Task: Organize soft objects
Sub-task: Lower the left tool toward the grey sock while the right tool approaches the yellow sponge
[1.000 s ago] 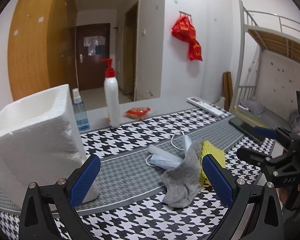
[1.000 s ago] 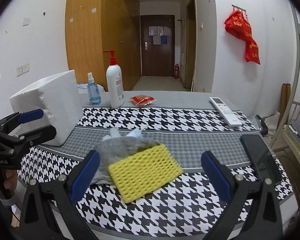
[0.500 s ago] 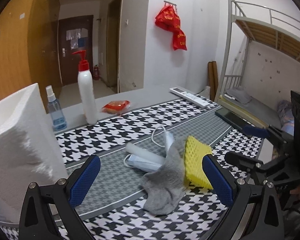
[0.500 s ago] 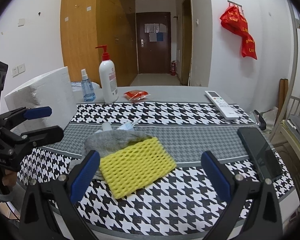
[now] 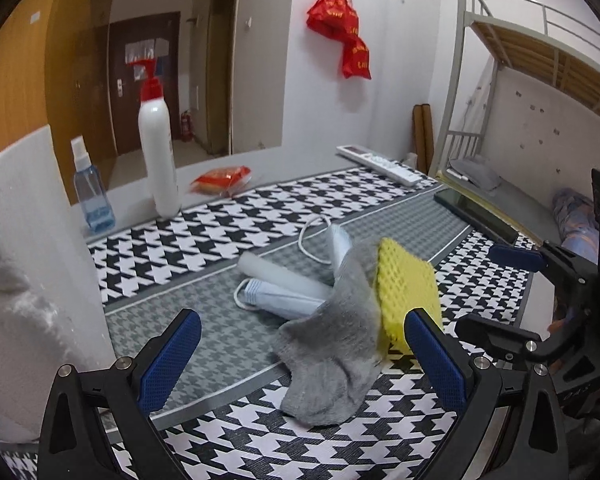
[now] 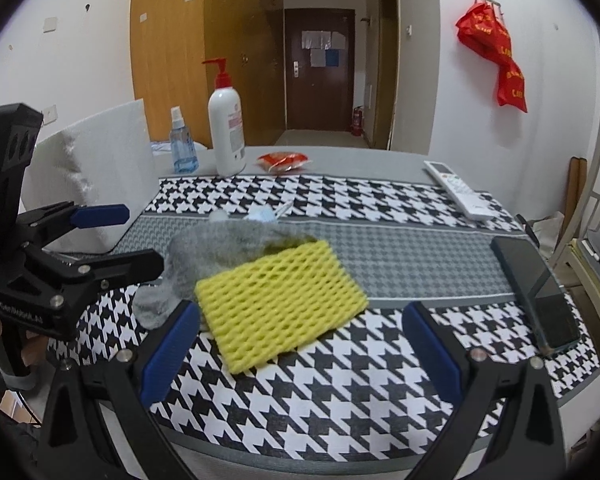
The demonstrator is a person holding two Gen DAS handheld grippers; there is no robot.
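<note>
Fingers spread, both empty: left gripper [image 5: 300, 364], right gripper [image 6: 300, 350] | sock [image 5: 332, 352] under sponge [image 6: 280, 298] by table's near edge, masks [image 5: 280, 284] just behind, touching sock | step: approach, likely sponge first; next lower, pinch | vs earlier: both closer, left swung right, foam box [image 5: 28, 264] mostly out of view

sock [image 5: 332, 344]: 1 | sponge [image 6: 280, 304]: 1 | masks [image 5: 284, 292]: 2 or 3, hard to tell | bottles: 2, pump [image 6: 226, 132] and spray [image 6: 182, 148] | remote [image 6: 458, 192]: 1 | phone [image 6: 538, 296]: 1 | foam box [image 6: 100, 176]: 1 | red packet [image 6: 284, 159]: 1
</note>
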